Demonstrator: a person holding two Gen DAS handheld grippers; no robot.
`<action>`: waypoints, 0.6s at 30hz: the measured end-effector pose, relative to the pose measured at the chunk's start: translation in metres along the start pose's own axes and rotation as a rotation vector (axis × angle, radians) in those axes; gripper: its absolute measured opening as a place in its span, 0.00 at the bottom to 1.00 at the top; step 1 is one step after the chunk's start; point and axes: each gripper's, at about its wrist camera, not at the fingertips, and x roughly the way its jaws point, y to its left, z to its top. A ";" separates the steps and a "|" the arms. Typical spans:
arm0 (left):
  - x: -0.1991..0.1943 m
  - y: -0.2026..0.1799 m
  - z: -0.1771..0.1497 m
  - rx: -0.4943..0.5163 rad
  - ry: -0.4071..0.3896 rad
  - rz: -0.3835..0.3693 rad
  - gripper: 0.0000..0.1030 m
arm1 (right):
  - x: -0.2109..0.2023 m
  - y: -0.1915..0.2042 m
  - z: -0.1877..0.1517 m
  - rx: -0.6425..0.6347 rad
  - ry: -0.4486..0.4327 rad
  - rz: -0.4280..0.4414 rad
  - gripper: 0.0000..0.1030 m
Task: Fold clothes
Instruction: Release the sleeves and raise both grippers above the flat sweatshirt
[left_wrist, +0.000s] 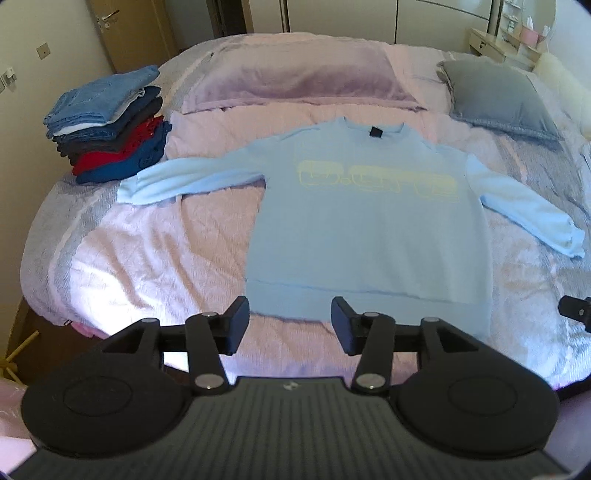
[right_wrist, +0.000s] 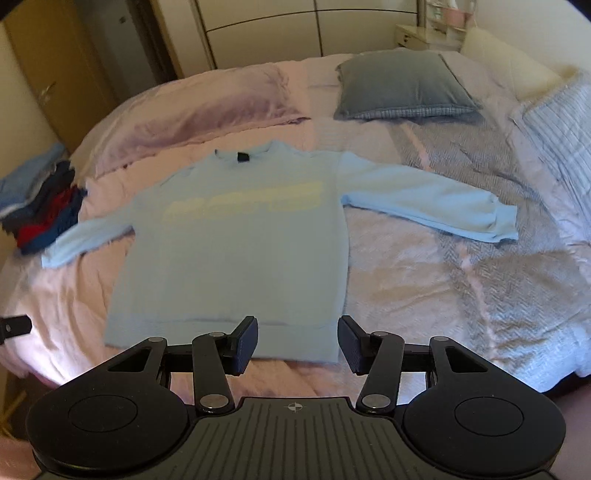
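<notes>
A light blue sweatshirt (left_wrist: 369, 229) with pale yellow lettering lies flat, front up, on the bed, both sleeves spread out sideways. It also shows in the right wrist view (right_wrist: 236, 251). My left gripper (left_wrist: 290, 325) is open and empty, hovering just before the hem's left part. My right gripper (right_wrist: 298, 343) is open and empty, hovering over the hem's right corner. The tip of the right gripper (left_wrist: 576, 312) shows at the right edge of the left wrist view, and the tip of the left gripper (right_wrist: 14, 326) at the left edge of the right wrist view.
The bed has a pink quilt (left_wrist: 155, 251) and a grey blanket (right_wrist: 480, 280) on the right. A stack of folded clothes (left_wrist: 110, 125) sits at the far left. A purple pillow (left_wrist: 295, 77) and a grey cushion (left_wrist: 498, 96) lie at the head.
</notes>
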 end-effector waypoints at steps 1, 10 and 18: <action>-0.001 -0.001 -0.003 0.004 0.005 0.002 0.43 | 0.000 0.000 -0.004 -0.007 0.009 -0.002 0.50; -0.011 -0.004 -0.018 0.043 0.014 -0.001 0.45 | -0.013 -0.005 -0.023 -0.034 0.073 -0.063 0.50; -0.023 -0.012 -0.015 0.085 -0.009 -0.017 0.45 | -0.029 -0.010 -0.030 0.000 0.065 -0.094 0.50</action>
